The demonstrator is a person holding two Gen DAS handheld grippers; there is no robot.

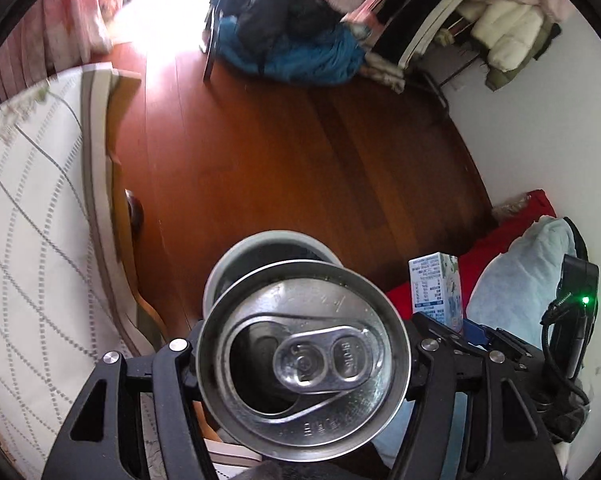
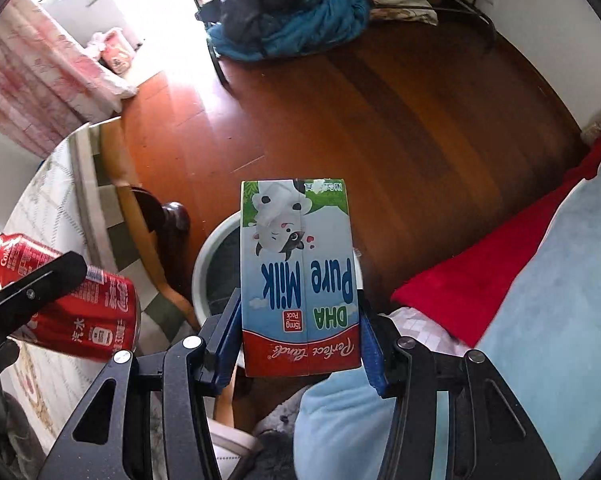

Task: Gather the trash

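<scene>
My left gripper [image 1: 304, 356] is shut on a red cola can [image 1: 304, 360]; its silver opened top fills the left wrist view, and its red side [image 2: 68, 300] shows at the left of the right wrist view. My right gripper [image 2: 300, 344] is shut on a blue-and-white milk carton [image 2: 298, 272], printed "Pure Milk", held upside down; the carton [image 1: 434, 288] also shows at the right of the left wrist view. A white round bin [image 2: 208, 264] with a dark inside stands on the floor right below both items, its rim [image 1: 228, 256] partly hidden by the can.
A table with a white patterned cloth [image 1: 28, 220] and wooden edge runs along the left. A red cloth [image 2: 480, 280] and a pale blue sleeve [image 2: 540, 320] lie at right. A chair piled with dark and blue clothes [image 1: 292, 40] stands at the far side of the wooden floor [image 1: 300, 152].
</scene>
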